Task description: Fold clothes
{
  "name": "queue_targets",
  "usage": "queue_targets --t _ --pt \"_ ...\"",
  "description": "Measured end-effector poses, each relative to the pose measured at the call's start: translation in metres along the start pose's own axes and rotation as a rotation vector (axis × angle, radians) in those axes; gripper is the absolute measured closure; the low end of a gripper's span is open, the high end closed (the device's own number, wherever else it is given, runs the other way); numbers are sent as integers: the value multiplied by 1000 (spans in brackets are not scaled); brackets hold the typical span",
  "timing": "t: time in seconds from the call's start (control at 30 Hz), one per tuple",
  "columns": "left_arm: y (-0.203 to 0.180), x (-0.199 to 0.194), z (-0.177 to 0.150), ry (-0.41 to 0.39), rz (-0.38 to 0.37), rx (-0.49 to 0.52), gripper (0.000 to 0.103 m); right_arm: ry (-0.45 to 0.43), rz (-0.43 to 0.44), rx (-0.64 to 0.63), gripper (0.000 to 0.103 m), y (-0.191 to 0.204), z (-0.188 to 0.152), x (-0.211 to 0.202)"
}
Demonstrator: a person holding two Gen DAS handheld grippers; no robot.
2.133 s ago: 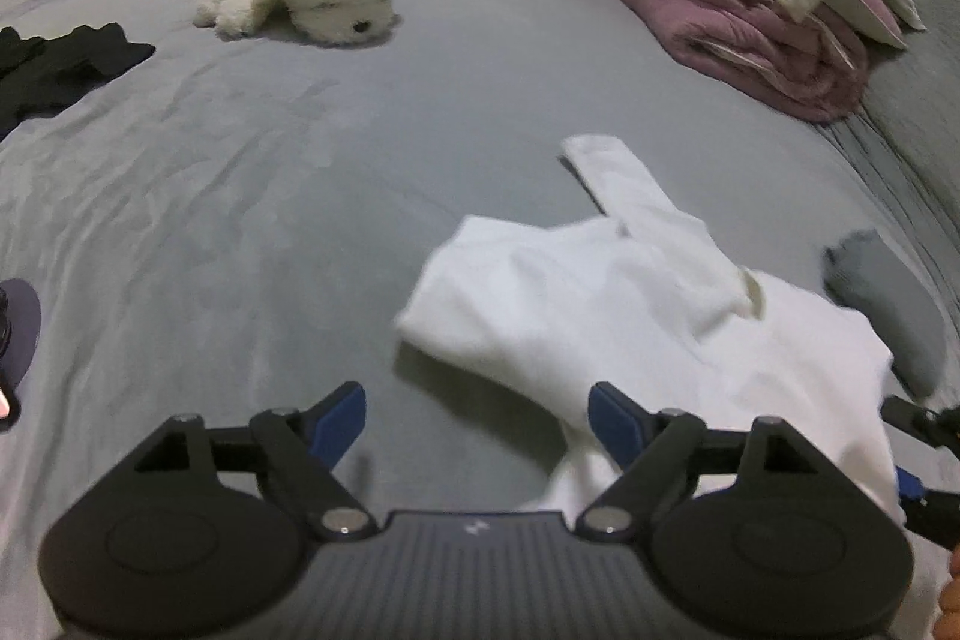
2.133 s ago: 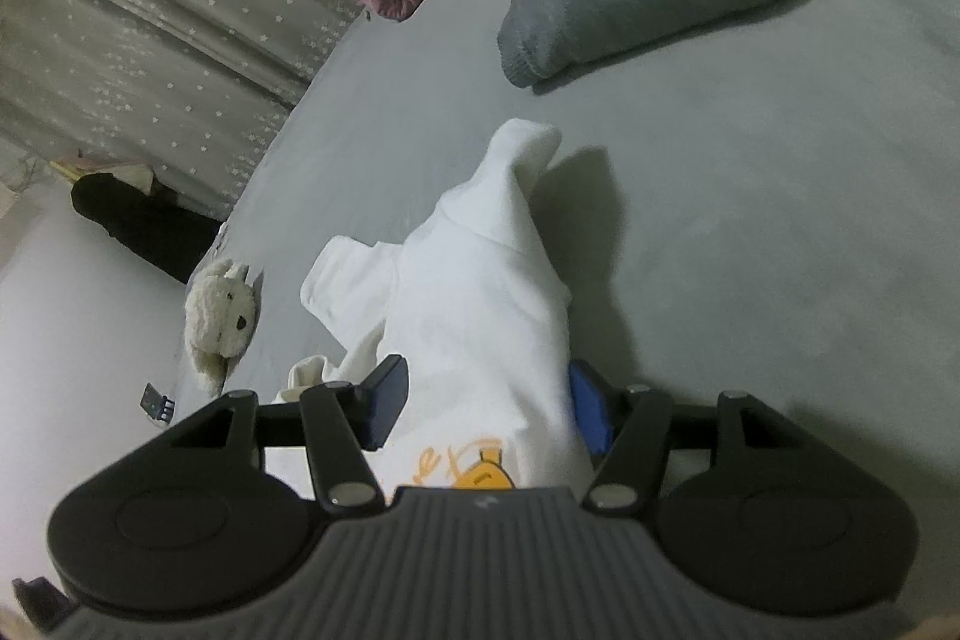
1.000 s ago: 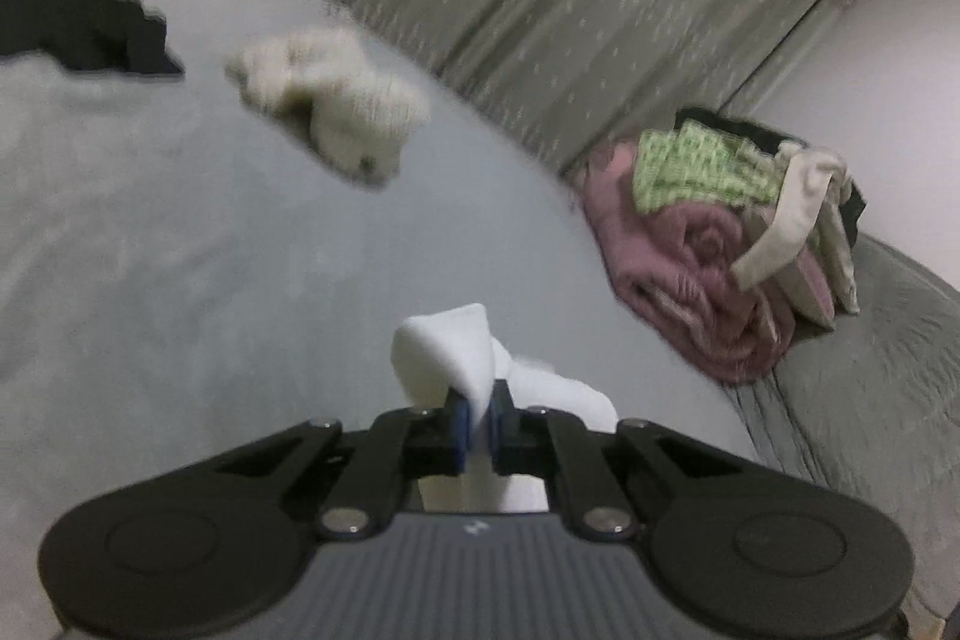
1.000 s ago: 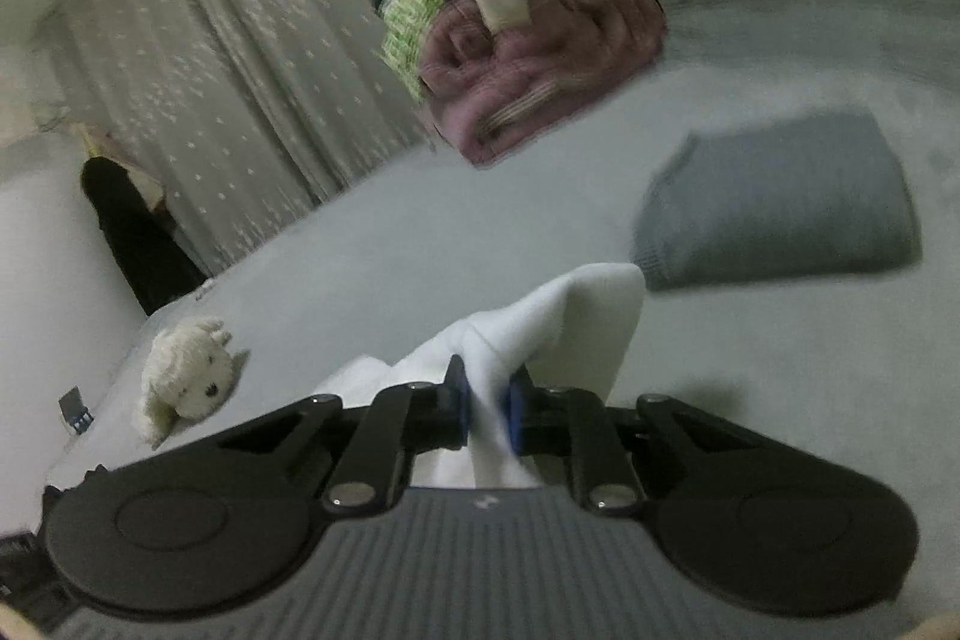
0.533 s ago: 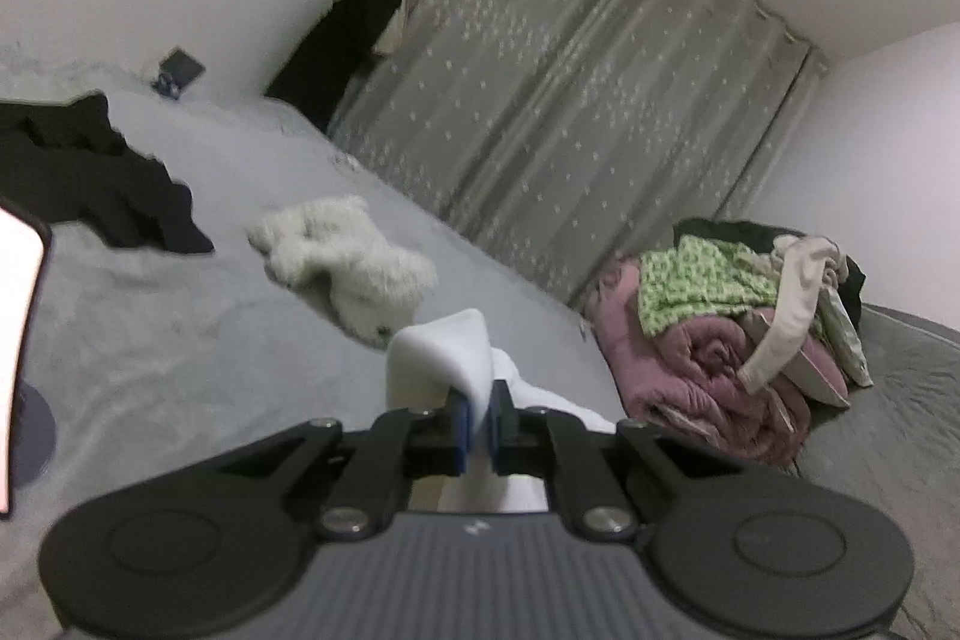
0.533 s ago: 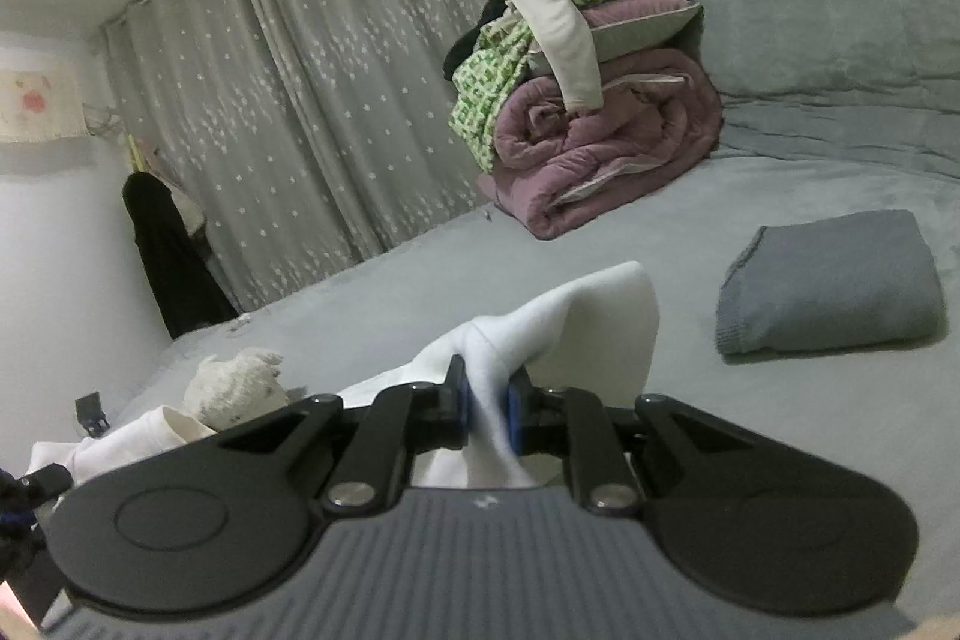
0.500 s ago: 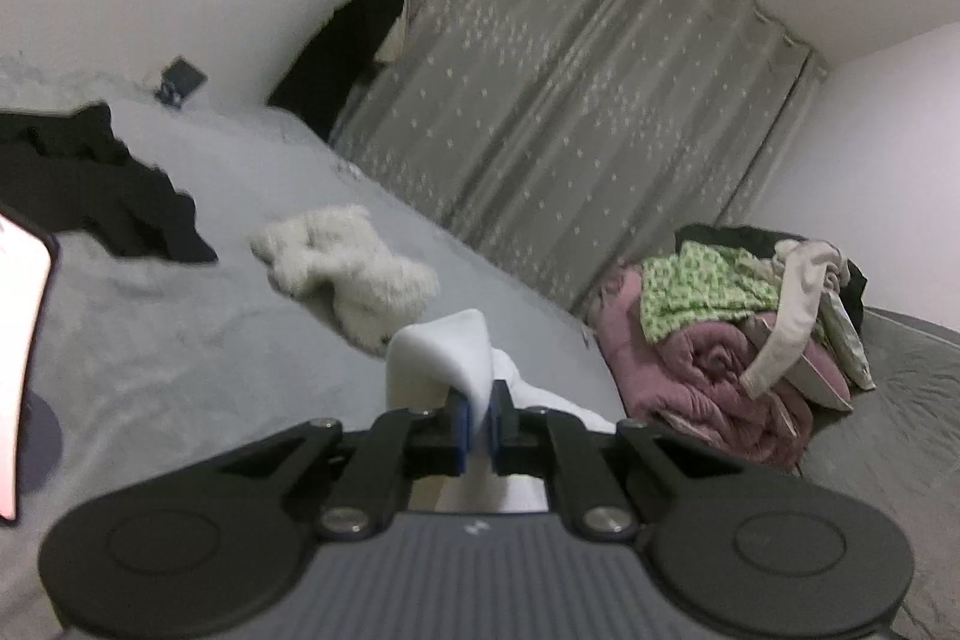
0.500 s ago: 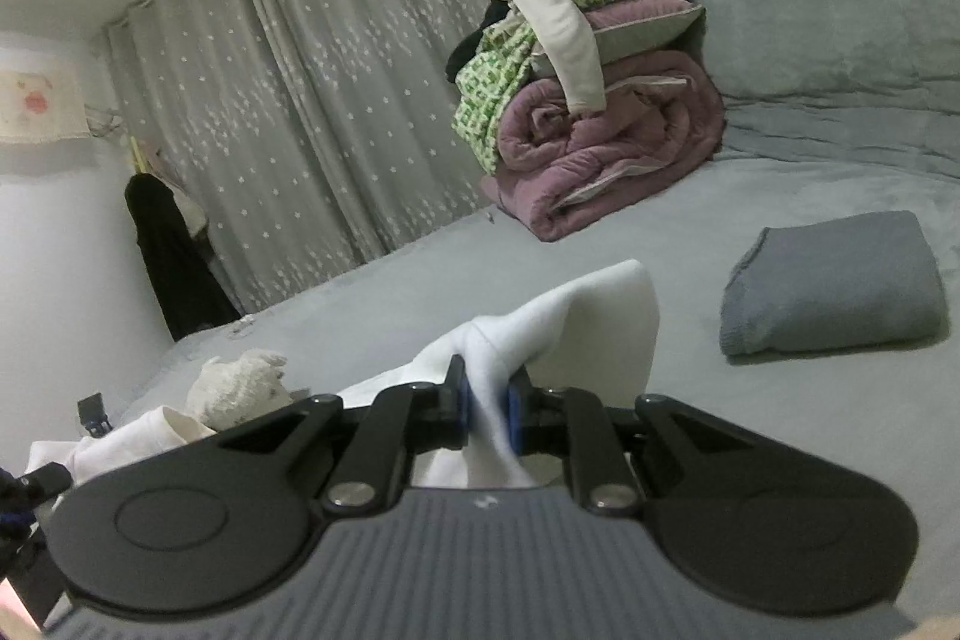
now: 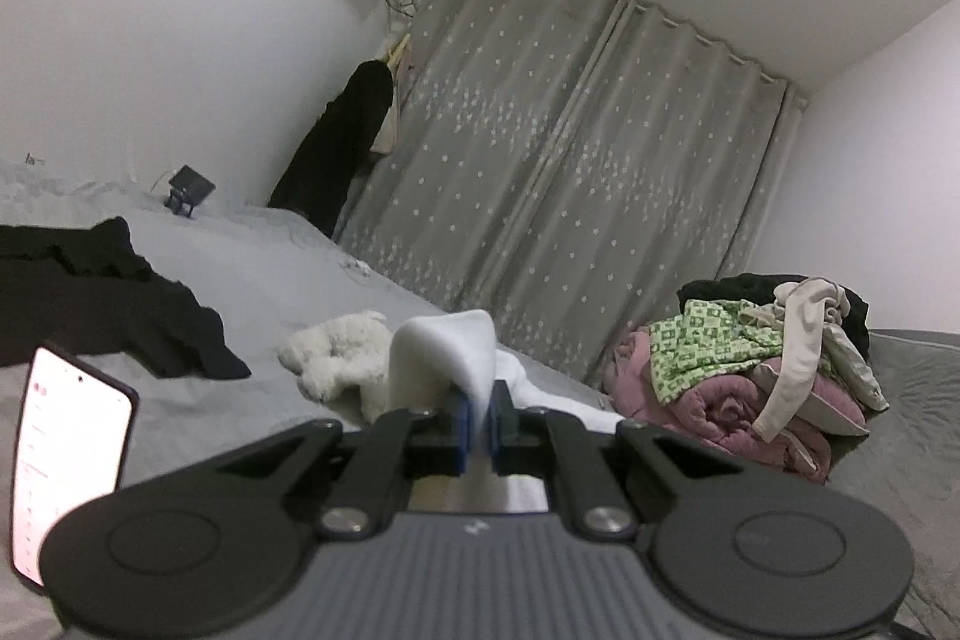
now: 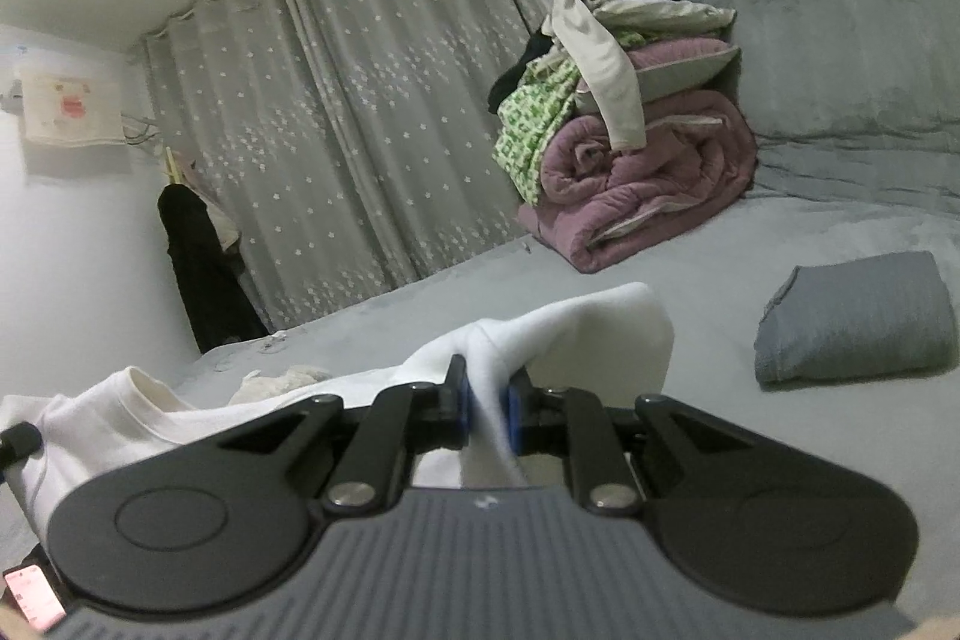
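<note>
A white sweatshirt (image 10: 576,334) is lifted off the grey bed (image 10: 690,268), held at two places. In the left wrist view my left gripper (image 9: 477,415) is shut on a bunched fold of the white sweatshirt (image 9: 444,346), which stands up above the blue pads. My right gripper (image 10: 486,403) is shut on another fold, and the cloth stretches from it to the left, where the neckline (image 10: 150,388) shows. Both grippers point about level over the bed. The garment's lower part hangs hidden under the grippers.
A folded grey garment (image 10: 858,322) lies on the bed at right. A pile of pink quilt and clothes (image 10: 636,154) sits by the headboard. A white plush toy (image 9: 336,346), black clothes (image 9: 102,304) and a lit phone (image 9: 66,454) are at left. Curtains (image 9: 570,184) close the far side.
Both grippers have risen and tilted up with the white sweatshirt in them; the bed sinks in view and more wall and ceiling show. The grips are unchanged.
</note>
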State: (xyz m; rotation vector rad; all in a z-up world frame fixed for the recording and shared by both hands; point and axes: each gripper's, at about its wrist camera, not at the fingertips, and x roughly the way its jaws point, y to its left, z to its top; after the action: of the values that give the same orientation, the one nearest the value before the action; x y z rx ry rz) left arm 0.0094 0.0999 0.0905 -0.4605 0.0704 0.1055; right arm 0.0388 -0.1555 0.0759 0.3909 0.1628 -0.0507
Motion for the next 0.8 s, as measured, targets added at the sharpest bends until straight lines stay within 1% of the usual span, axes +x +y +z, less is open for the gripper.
queue_targets --t 0.2,0.37,0.6,0.8 --pt "1 1 5 -1 5 18 97 -15 13 -17 87 6 -1 -3" --pt "-6 16 10 4 11 57 97 -13 4 -6 87 7 5 3" --pt "-17 57 10 51 32 95 97 -2 -11 15 87 2 13 29" --pt "-12 99 -6 106 85 112 97 35 -10 -7 87 1 5 61"
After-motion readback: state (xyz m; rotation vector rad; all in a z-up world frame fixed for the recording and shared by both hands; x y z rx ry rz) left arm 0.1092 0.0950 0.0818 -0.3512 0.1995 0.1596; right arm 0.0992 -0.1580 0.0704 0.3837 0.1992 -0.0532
